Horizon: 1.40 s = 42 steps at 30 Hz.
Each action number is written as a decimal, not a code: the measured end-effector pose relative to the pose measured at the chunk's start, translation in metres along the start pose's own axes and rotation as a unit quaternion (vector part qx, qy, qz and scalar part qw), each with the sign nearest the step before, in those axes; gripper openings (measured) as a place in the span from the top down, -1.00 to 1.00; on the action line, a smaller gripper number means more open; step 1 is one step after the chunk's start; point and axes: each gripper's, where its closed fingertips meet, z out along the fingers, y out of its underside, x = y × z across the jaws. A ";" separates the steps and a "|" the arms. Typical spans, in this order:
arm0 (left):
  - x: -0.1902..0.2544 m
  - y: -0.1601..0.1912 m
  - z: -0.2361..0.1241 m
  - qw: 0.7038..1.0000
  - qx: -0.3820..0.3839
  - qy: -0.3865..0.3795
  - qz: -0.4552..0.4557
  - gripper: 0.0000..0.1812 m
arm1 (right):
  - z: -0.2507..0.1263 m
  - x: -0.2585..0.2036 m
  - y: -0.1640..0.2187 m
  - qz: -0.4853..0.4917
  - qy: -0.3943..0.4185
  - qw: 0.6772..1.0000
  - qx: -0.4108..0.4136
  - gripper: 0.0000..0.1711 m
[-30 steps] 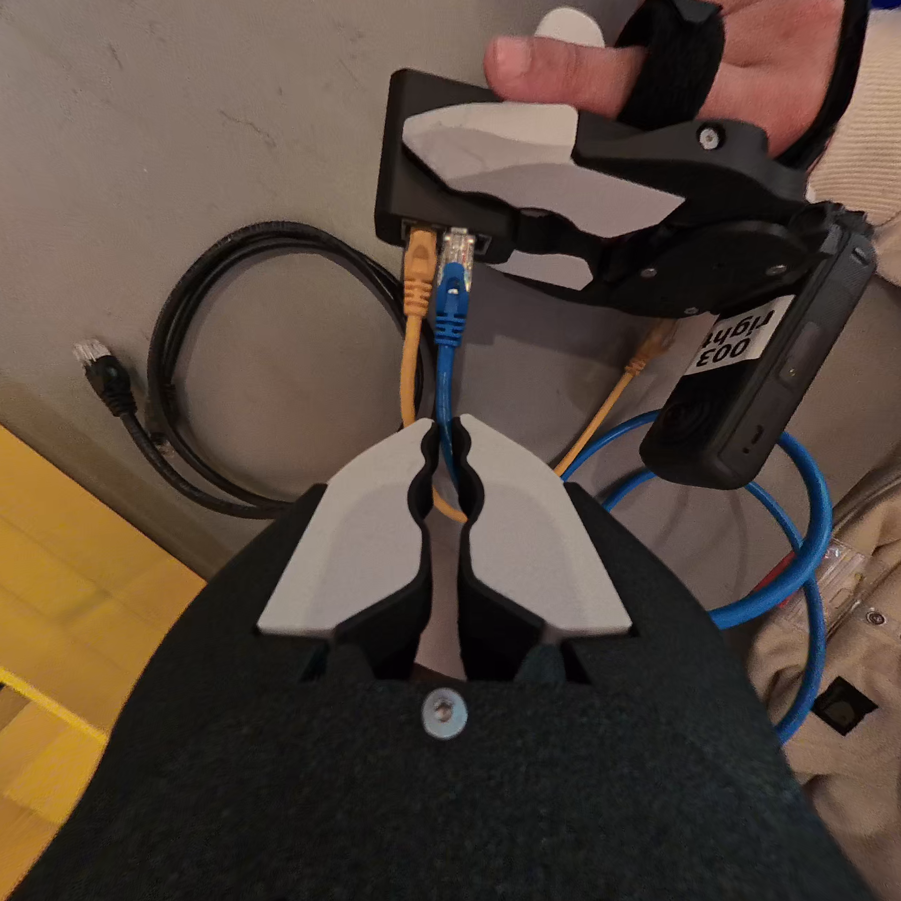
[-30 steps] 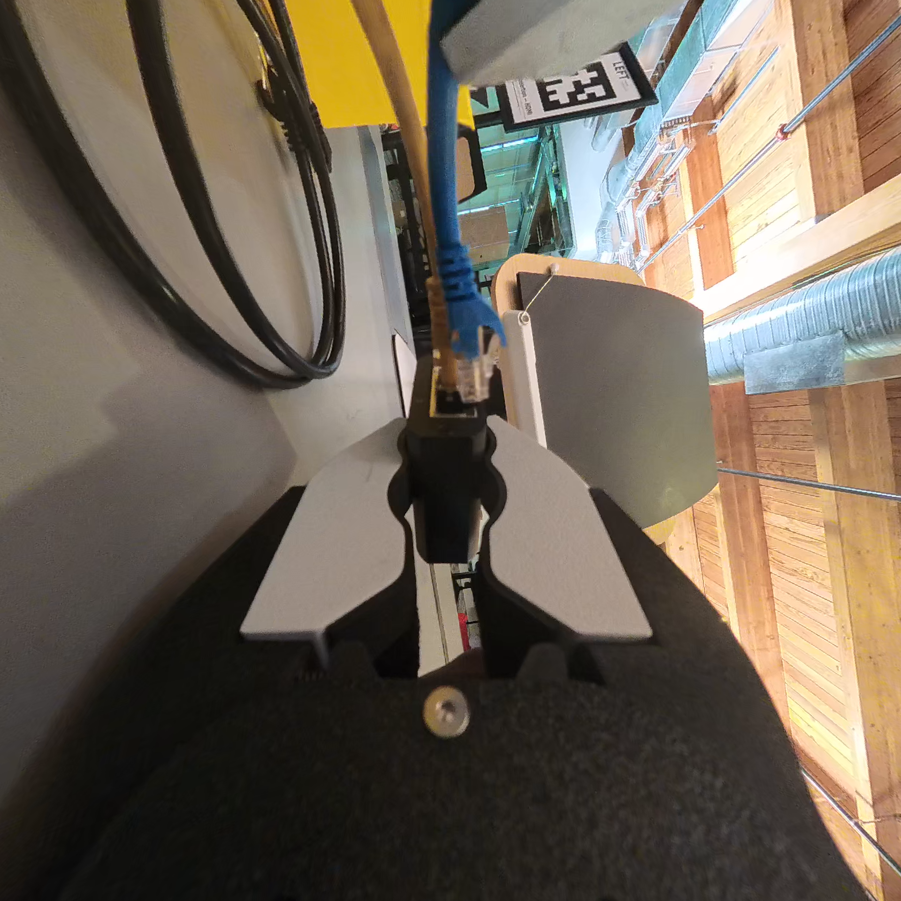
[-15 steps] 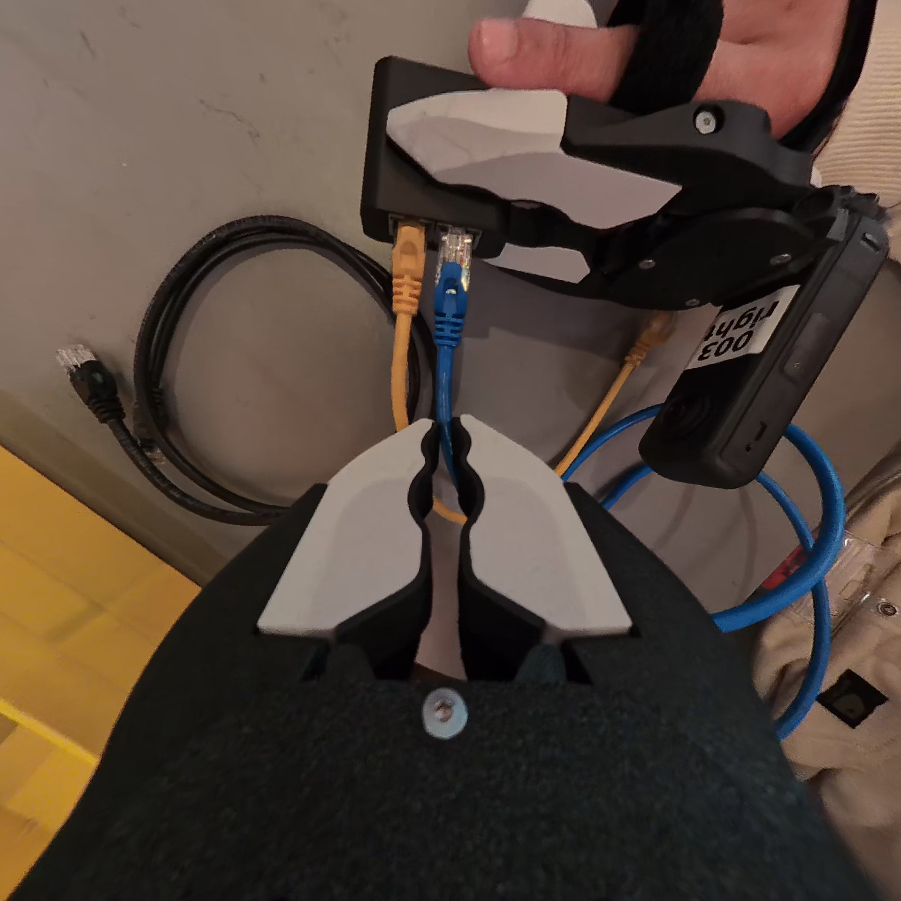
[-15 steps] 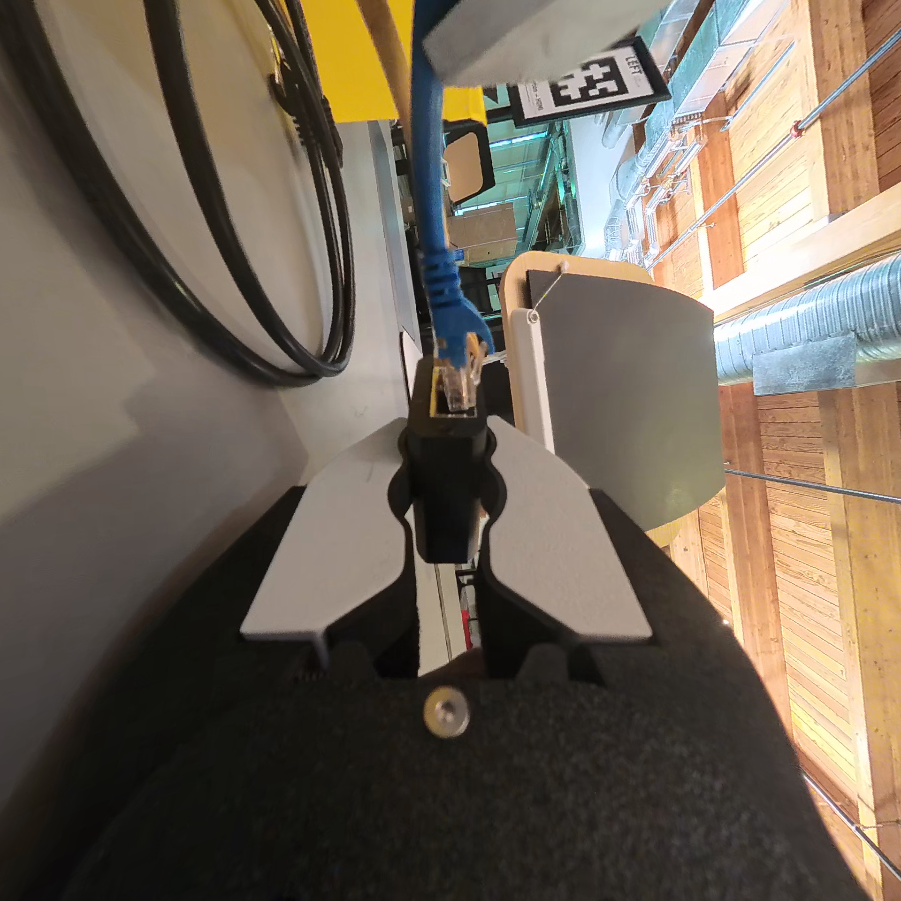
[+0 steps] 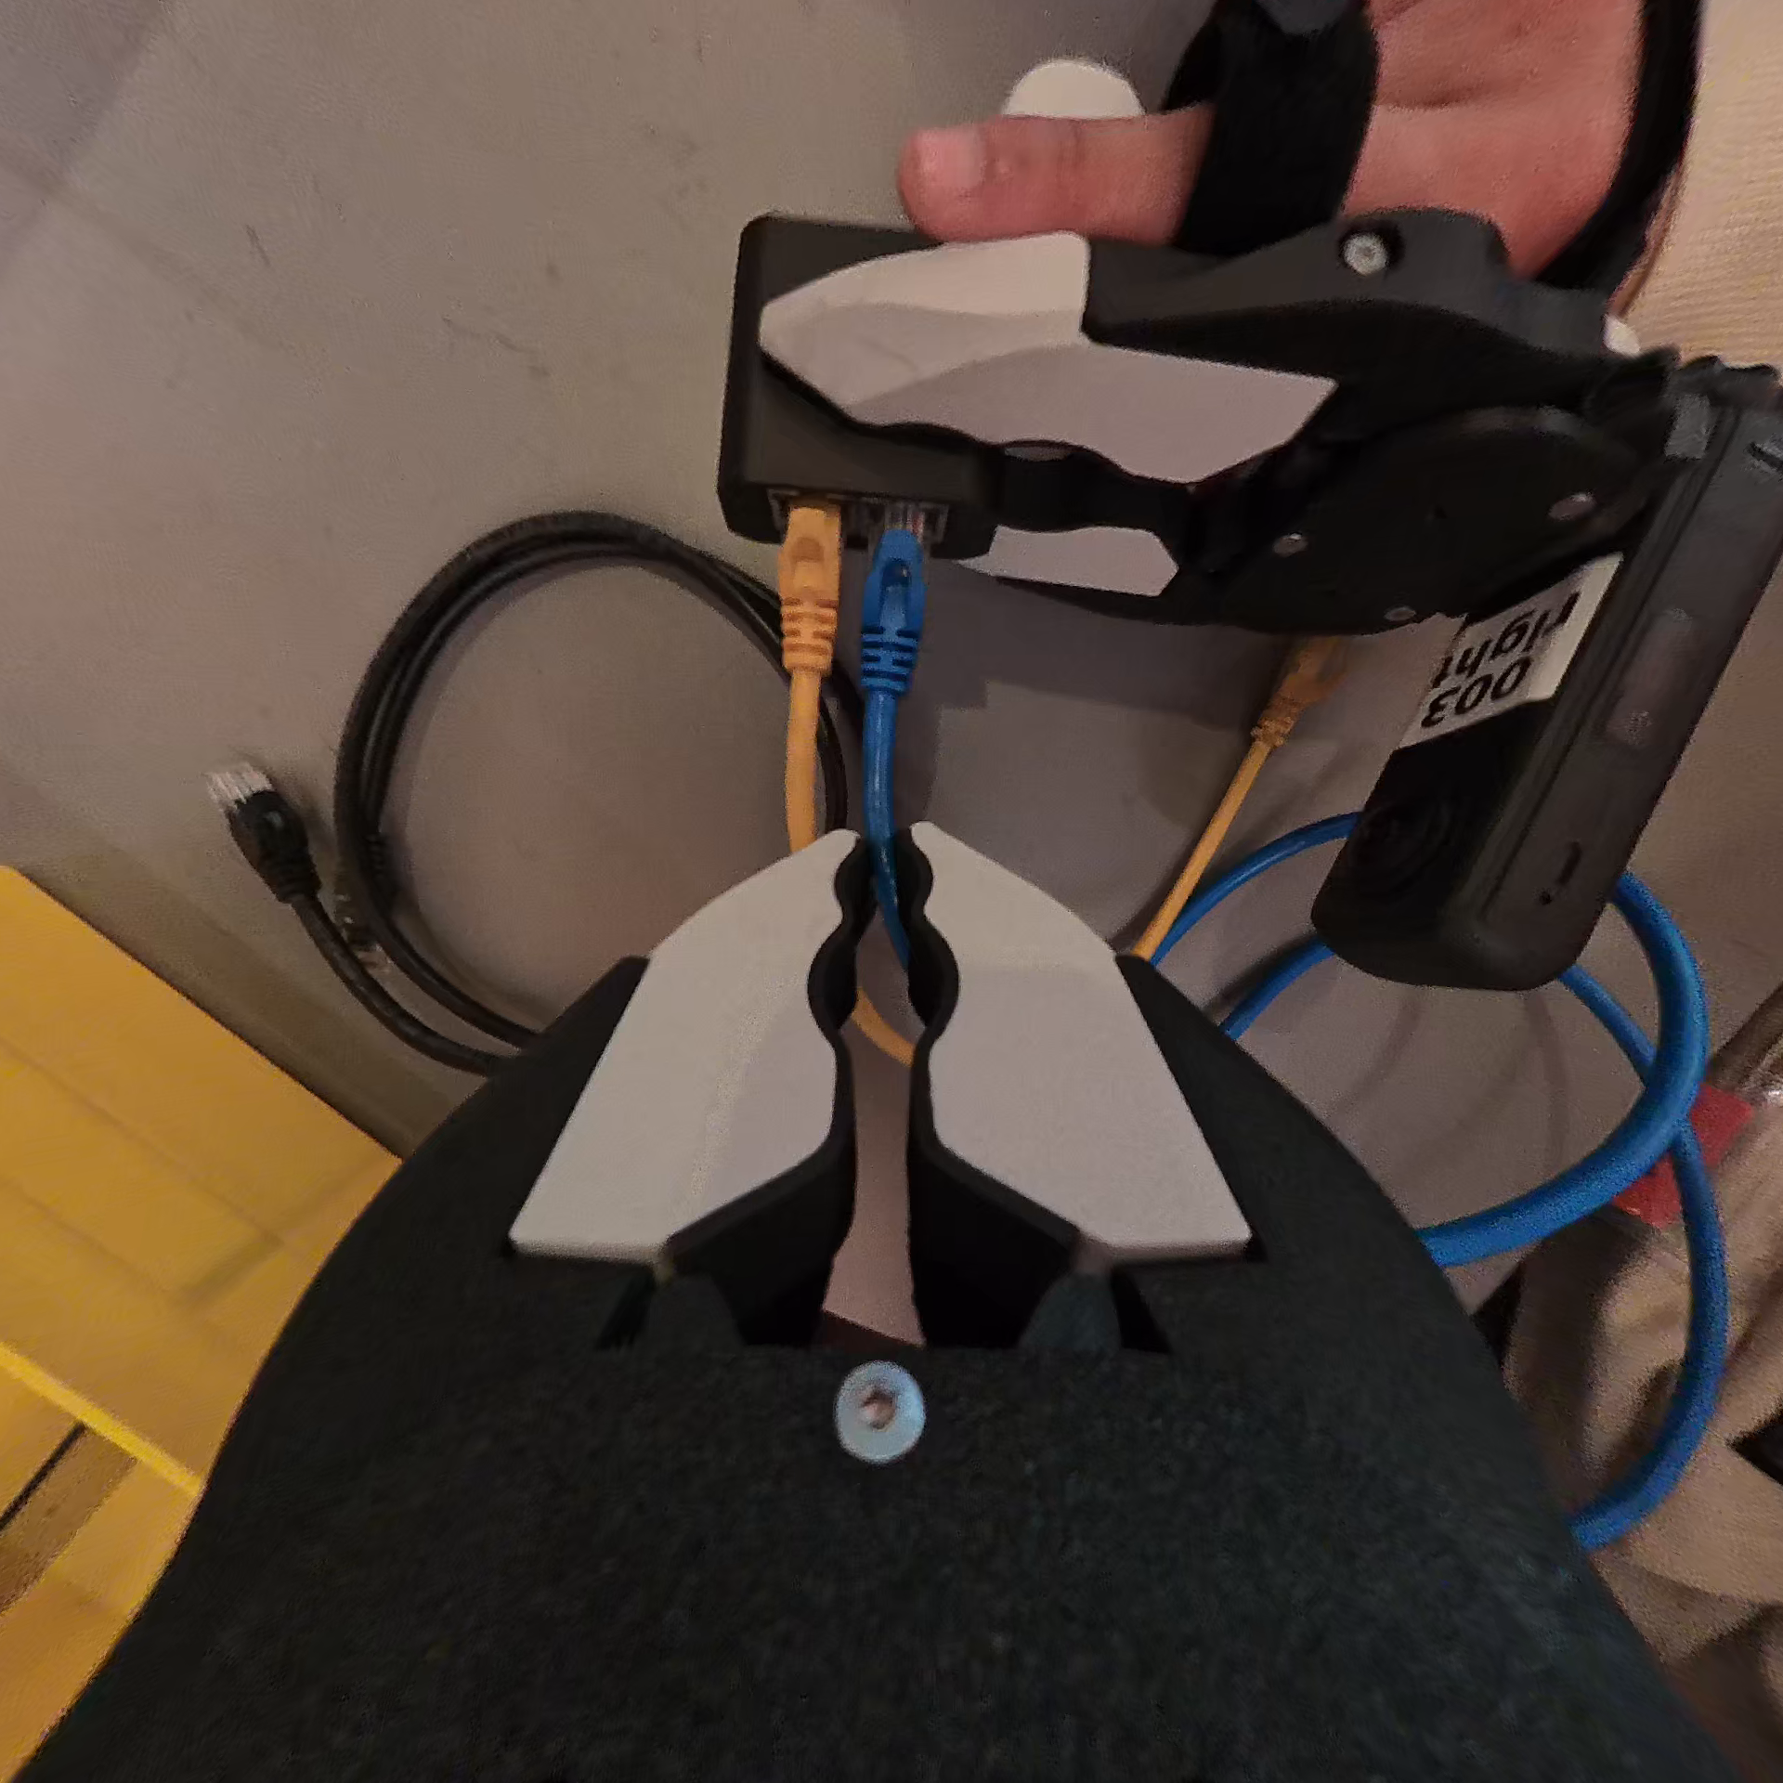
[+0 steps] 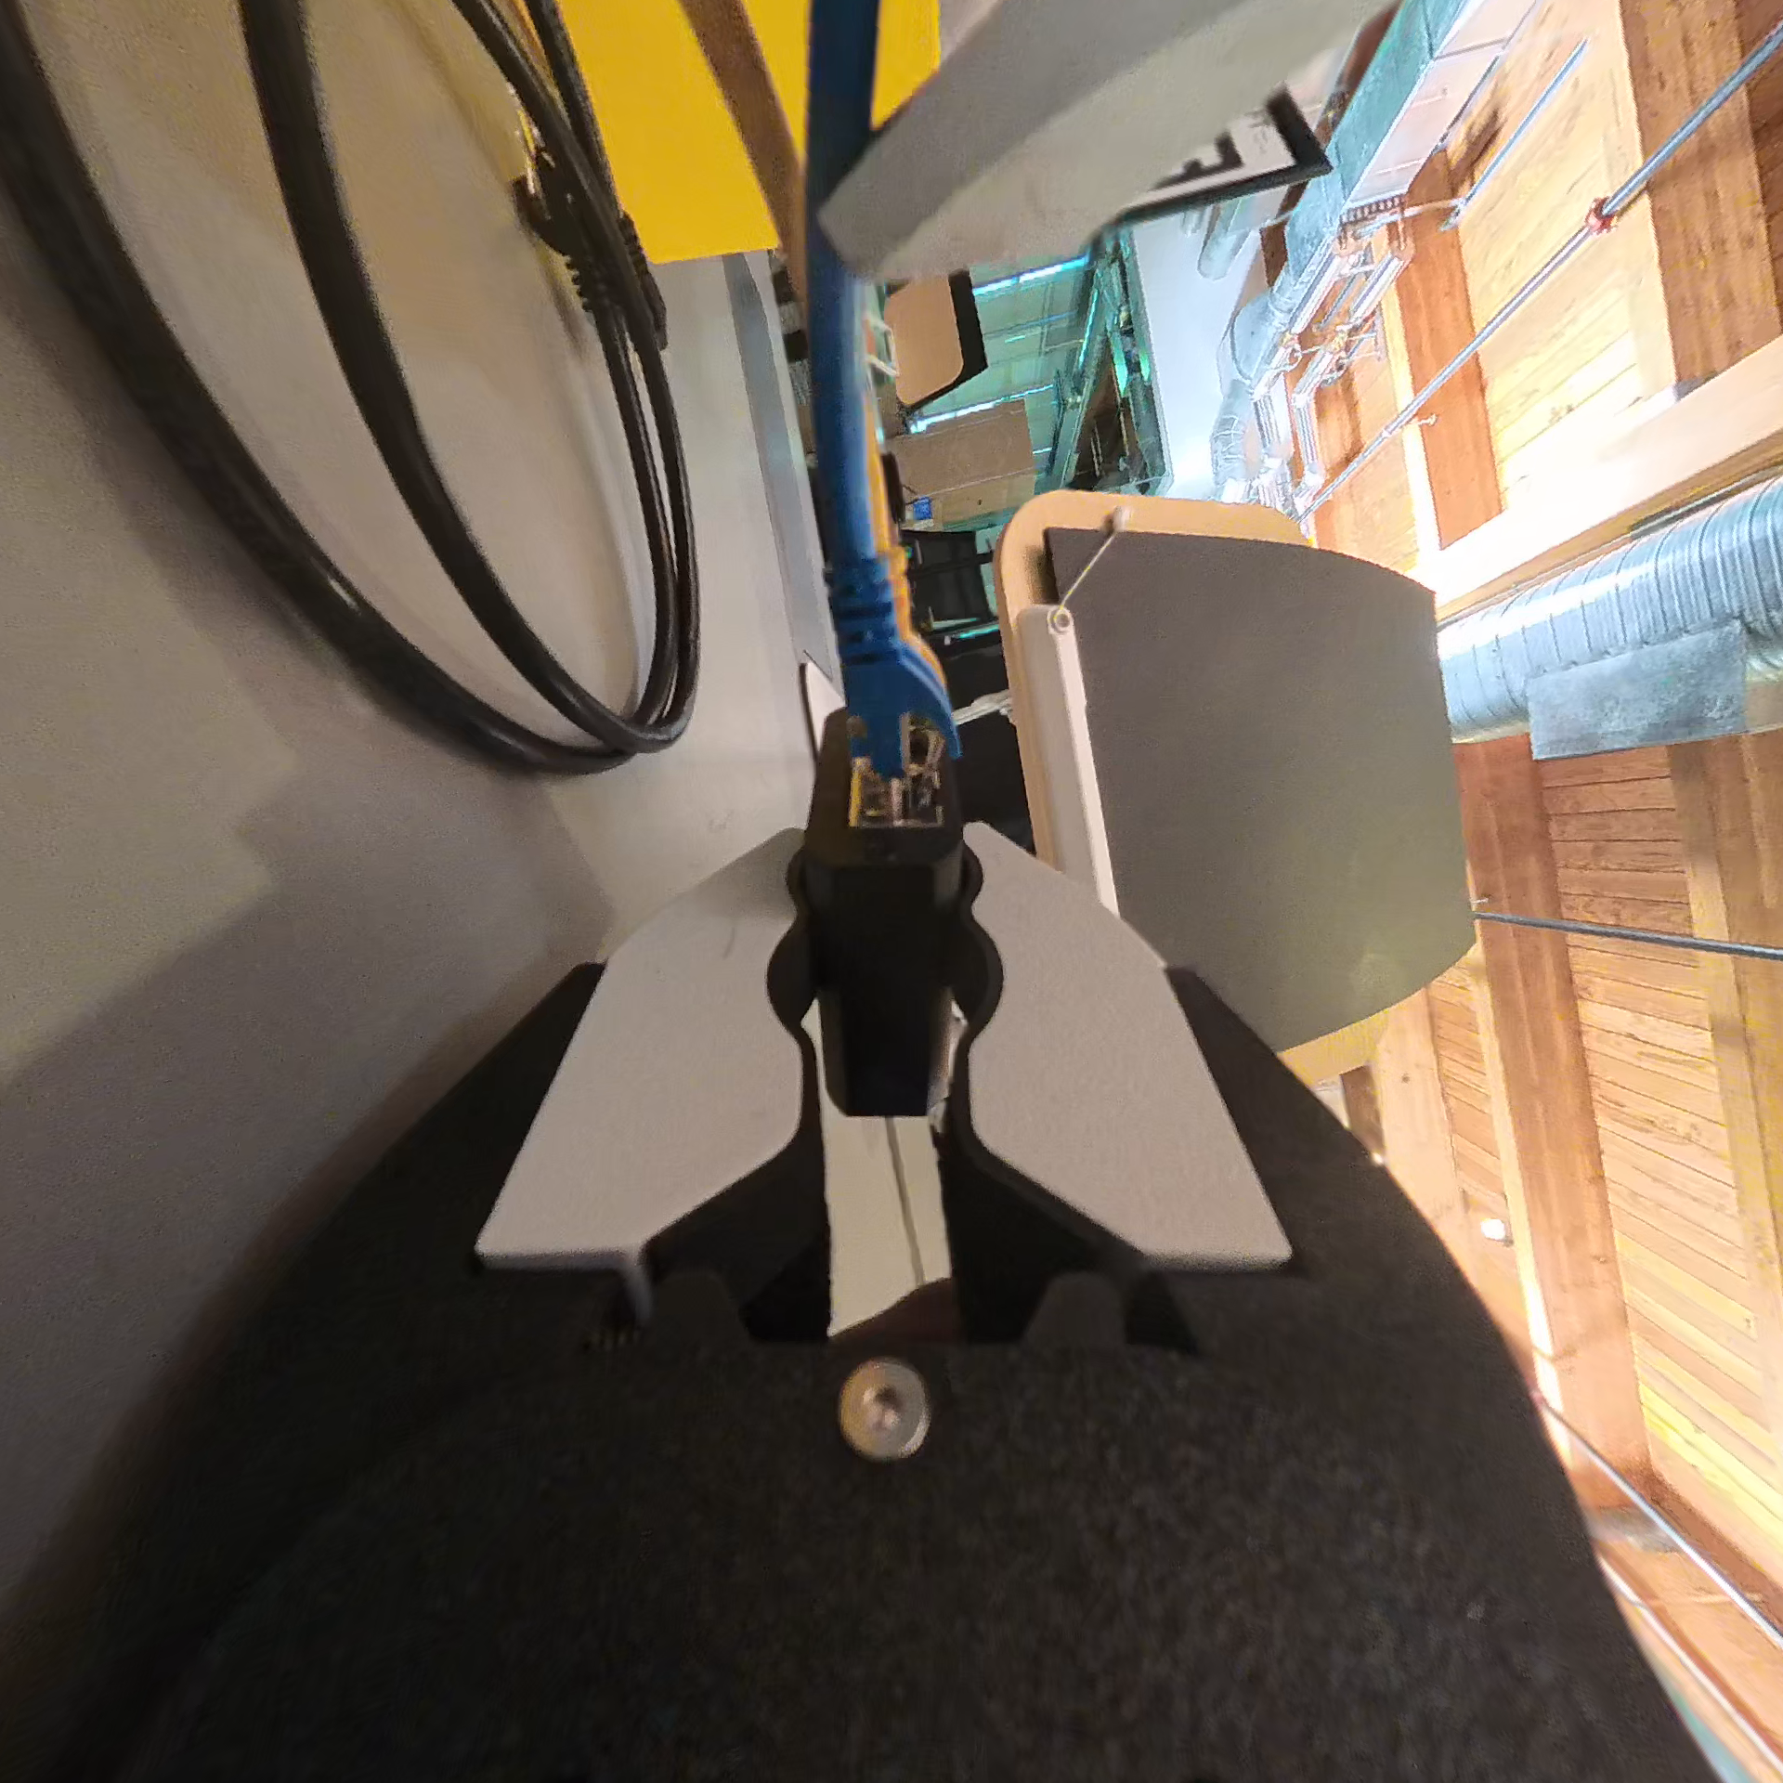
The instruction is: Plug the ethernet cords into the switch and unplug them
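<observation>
The left gripper (image 5: pixel 886 854) is clenched on the blue cord (image 5: pixel 883 772), pinching it between the fingertips a short way below its plug. That plug (image 5: pixel 895 579) sits at a port on the black switch (image 5: pixel 820 386), right beside the yellow cord's plug (image 5: pixel 809 569), which is seated in the neighbouring port. How far the blue plug is in cannot be told: the port mouth is blurred in the left wrist view and half covered by the plug's boot in the right wrist view.

The right gripper (image 6: pixel 883 868) grasps the switch (image 6: pixel 883 965) by its narrow sides and holds it off the grey tabletop (image 5: pixel 289 338); a person's hand (image 5: pixel 1254 145) carries it, cut off at the top edge of the view.

Around the ports there is little room, since the two cords run side by side. The rest of the blue cord loops (image 5: pixel 1679 1110) toward the right, partly behind the right gripper's camera (image 5: pixel 1544 801). A coiled black cord (image 5: pixel 434 695) lies on the tabletop to the left, its free plug (image 5: pixel 241 801) near the tabletop's edge, beyond which a yellow surface (image 5: pixel 145 1158) shows.
</observation>
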 end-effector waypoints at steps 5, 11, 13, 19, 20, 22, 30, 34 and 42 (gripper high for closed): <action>0.008 -0.016 -0.012 0.992 0.110 -0.026 0.062 0.95 | 0.000 0.006 0.003 0.082 -0.016 0.996 0.009 0.72; 0.018 -0.020 -0.018 0.966 0.245 -0.052 0.063 1.00 | -0.012 0.012 -0.021 0.081 0.004 0.994 0.071 0.72; 0.016 -0.016 -0.016 0.963 0.254 -0.073 0.057 1.00 | -0.014 0.007 -0.027 0.070 -0.003 0.995 0.078 0.72; -0.002 -0.007 -0.032 0.955 0.274 -0.109 -0.037 0.71 | -0.010 0.004 -0.021 0.057 -0.006 0.997 0.061 0.72; 0.001 -0.010 -0.041 0.949 0.294 -0.097 -0.055 0.71 | -0.009 0.004 -0.020 0.055 -0.005 0.997 0.059 0.72; 0.017 -0.015 -0.056 0.939 0.332 -0.037 -0.087 0.69 | -0.008 0.004 -0.017 0.052 -0.007 0.997 0.054 0.72; 0.045 0.014 -0.050 0.938 0.338 -0.004 -0.071 0.70 | -0.013 0.010 -0.019 0.109 -0.023 0.990 0.085 0.72; 0.054 0.019 -0.044 0.940 0.341 -0.004 -0.026 0.74 | -0.014 0.006 -0.025 0.095 -0.026 0.990 0.097 0.72; 0.053 0.025 -0.066 0.935 0.355 0.011 0.014 0.73 | -0.014 0.016 -0.019 0.139 -0.023 0.986 0.095 0.72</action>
